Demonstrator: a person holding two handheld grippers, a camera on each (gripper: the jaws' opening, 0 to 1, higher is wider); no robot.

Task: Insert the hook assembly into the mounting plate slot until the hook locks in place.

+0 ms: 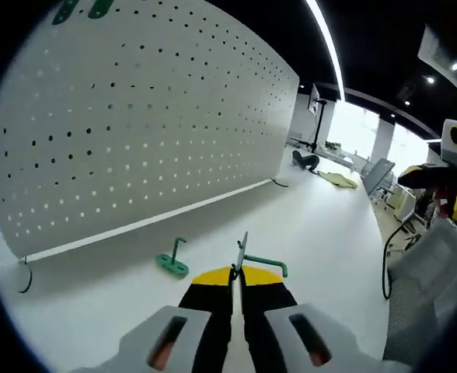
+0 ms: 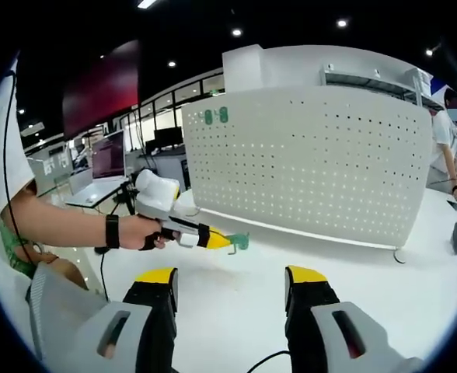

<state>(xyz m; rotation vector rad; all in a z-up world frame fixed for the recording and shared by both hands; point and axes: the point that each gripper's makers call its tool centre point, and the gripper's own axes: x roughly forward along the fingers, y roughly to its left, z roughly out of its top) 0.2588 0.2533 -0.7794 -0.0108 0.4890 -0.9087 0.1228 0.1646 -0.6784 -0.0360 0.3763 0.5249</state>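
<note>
Green plastic hook with a thin bent arm [image 1: 261, 263] sits clamped between the closed yellow-tipped jaws of the left hand-held gripper [image 1: 237, 273], its flat plate standing on edge above the jaw tips and its arm running off to the right. In the right gripper view the same left hand-held gripper [image 2: 230, 242] comes in from the left, gripped by a person's hand [image 2: 141, 231] with a dark wristband, and the green piece [image 2: 239, 242] shows at its tip, though it is too small there to make out its shape.

A second green hook on a round base [image 1: 172, 261] rests on the white worktop [image 1: 322, 225], just to the left of the held one and apart from it, its stem rising upright. Behind both stands the large white perforated pegboard panel [image 1: 151, 116], upright on the worktop. Two small green pieces [image 2: 214, 116] are fixed near its upper corner.

The right hand-held gripper [image 2: 231, 287] hangs above the worktop with its jaws spread wide and nothing between them, well short of the panel.
</note>
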